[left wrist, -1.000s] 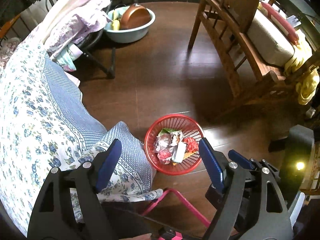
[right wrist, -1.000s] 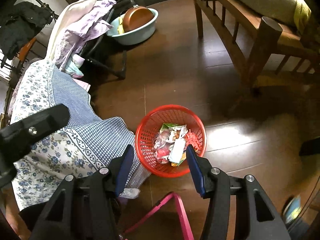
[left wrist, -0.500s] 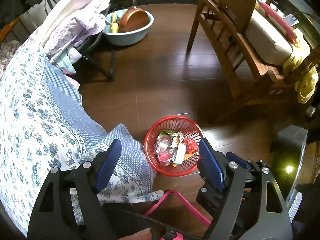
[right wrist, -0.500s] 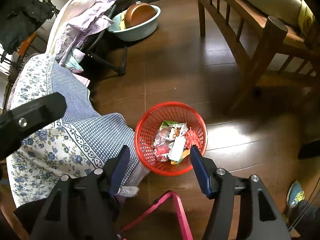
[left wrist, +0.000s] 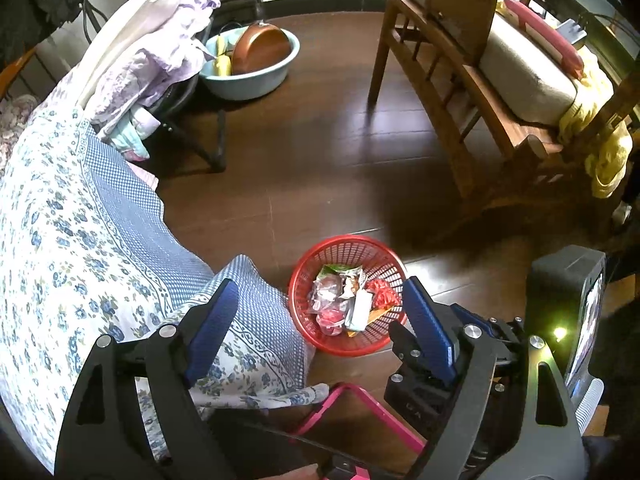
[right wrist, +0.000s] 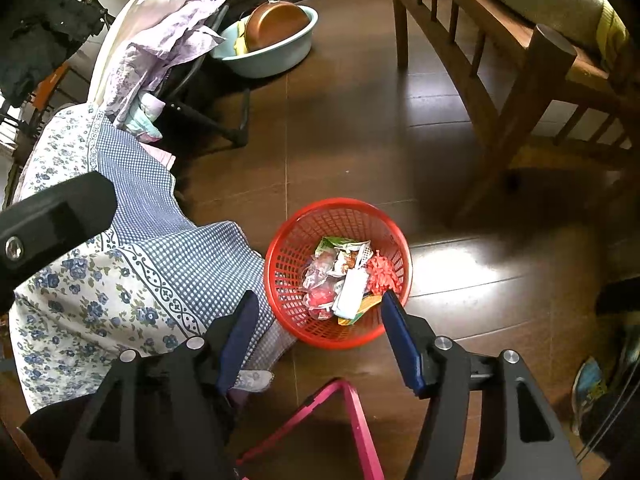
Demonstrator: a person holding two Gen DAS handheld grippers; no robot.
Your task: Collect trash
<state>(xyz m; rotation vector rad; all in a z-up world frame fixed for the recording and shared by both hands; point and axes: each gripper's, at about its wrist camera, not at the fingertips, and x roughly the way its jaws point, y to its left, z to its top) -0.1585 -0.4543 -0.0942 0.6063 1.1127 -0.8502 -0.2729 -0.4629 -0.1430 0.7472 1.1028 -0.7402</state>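
Both of my grippers hung over the floor: left gripper (left wrist: 316, 300) was opening, right gripper (right wrist: 318, 312) stood spread, both empty. At twelve o'clock from them stood the red basket (right wrist: 288, 240) full of wrappers (right wrist: 340, 276). Only the left view showed a grey device (left wrist: 560, 288) at three o'clock.

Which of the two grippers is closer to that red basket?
Right, probably. The right gripper hangs almost straight above the red basket; the left gripper, jaws opening and empty, sits off to the side by the bedspread.
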